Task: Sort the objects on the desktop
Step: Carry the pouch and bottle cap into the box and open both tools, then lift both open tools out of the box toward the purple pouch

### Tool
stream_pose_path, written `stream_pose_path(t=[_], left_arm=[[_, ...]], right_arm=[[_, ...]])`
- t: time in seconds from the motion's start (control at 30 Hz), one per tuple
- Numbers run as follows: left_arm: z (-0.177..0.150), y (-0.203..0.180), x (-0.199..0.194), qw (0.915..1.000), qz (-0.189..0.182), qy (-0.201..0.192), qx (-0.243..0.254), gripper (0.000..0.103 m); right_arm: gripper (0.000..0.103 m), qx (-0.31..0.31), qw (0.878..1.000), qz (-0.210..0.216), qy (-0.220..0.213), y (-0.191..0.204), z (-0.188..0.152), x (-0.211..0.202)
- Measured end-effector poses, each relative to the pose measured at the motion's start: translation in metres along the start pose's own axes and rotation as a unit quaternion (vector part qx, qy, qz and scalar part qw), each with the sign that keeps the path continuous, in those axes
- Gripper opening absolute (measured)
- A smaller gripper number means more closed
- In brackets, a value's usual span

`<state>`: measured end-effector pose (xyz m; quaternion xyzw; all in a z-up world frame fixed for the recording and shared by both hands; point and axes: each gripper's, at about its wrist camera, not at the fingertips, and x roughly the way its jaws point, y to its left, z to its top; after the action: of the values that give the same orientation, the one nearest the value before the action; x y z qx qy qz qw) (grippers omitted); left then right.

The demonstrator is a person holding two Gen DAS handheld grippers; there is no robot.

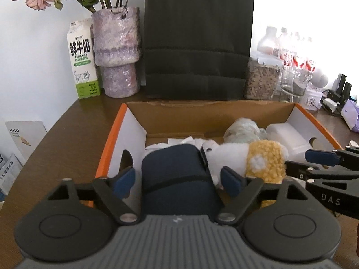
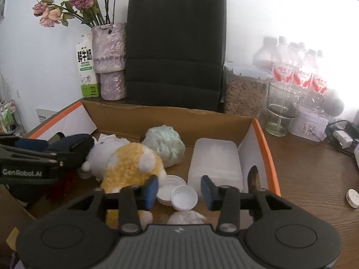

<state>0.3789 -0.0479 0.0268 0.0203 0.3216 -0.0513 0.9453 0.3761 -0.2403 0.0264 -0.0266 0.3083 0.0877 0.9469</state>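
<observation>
Orange-edged cardboard box (image 1: pixel 107 148) on the brown table (image 1: pixel 74 130), its far wall toward the table's back edge, where a milk carton (image 1: pixel 82 65), purple vase (image 1: pixel 117 51) and black paper bag (image 1: pixel 197 35) stand. Left gripper (image 1: pixel 178 179): jaws spread, 1 on either side of a navy pouch (image 1: pixel 177 177) at the box's left end, pads clear of it. Right gripper (image 2: pixel 179 191): jaws part-spread above a white cap (image 2: pixel 184 198) near the box's near wall, not pinching it. A yellow-and-white plush toy (image 2: pixel 130 168) lies mid-box, touching the pouch; a translucent plastic container (image 2: pixel 215 161) sits at the right end.
</observation>
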Motion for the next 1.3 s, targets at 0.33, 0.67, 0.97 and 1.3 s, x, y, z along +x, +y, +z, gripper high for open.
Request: stream_pose_path(t=[0.33,0.67,0.97,1.3], left_arm=[[0.008,0.004,-0.042,0.9989,0.019,-0.044,-0.001,0.103],[-0.003,0.021,-0.115,0.9955,0.036,-0.088,-0.007,0.103],[-0.048,0.048,-0.166,0.9934,0.053,-0.099,-0.019,0.103],[-0.096,0.085,-0.184,0.9939,0.058,-0.079,-0.050,0.103]], right_arm=[[0.102,0.000,1.000,0.003,-0.019,0.003,0.014,-0.031],[0.103,0.001,0.999,0.002,-0.047,0.011,0.011,-0.097],[0.103,-0.013,0.999,0.018,-0.035,0.044,-0.026,-0.143],[0.103,-0.012,0.999,0.044,0.009,0.082,-0.069,-0.153]])
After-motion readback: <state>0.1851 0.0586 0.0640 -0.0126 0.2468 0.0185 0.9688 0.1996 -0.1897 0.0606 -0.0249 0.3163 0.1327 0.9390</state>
